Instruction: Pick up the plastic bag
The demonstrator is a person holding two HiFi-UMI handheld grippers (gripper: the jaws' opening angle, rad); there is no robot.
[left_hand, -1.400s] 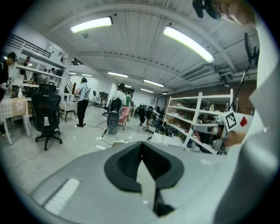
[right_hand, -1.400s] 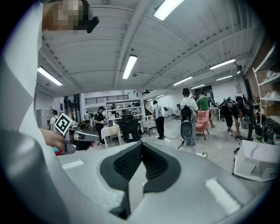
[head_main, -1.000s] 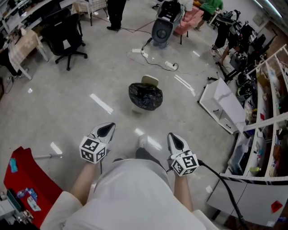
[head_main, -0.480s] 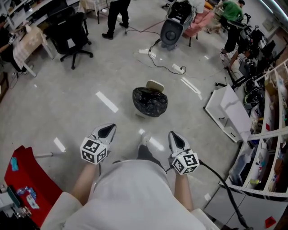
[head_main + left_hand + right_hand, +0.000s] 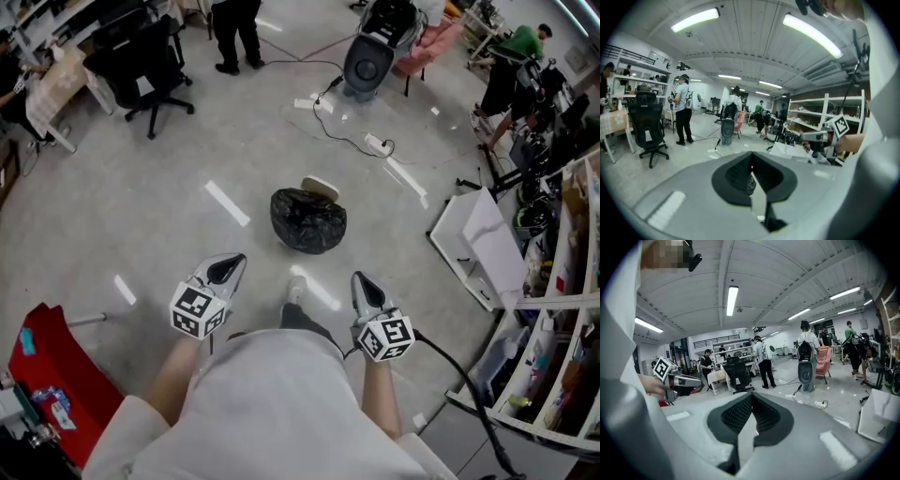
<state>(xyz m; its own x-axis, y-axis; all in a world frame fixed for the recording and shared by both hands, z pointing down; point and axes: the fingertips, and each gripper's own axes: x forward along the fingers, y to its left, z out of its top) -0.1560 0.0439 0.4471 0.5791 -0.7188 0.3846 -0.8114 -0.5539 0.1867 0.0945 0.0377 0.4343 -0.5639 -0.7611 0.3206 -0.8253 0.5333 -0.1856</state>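
Black plastic bag [image 5: 307, 221]: one, on floor [image 5: 159, 225]; left gripper [image 5: 234, 261], right gripper [image 5: 361, 279] both closed.

office chair [image 5: 141, 66] upper left | power strip [image 5: 378, 144] on floor [image 5: 131, 216]

The head view looks steeply down from above the person's chest onto the floor [image 5: 141, 216]. The left gripper [image 5: 225, 270] and right gripper [image 5: 367, 289] sit close at the bottom of that view, and the bag [image 5: 307, 222] lies farther ahead. Each gripper view sits low just behind its own jaws, which fill the lower frame, and faces nearly level across the room, catching the other gripper at its side edge. All three views share the chair [image 5: 141, 66], the fan [image 5: 367, 61] and a standing person [image 5: 234, 28].
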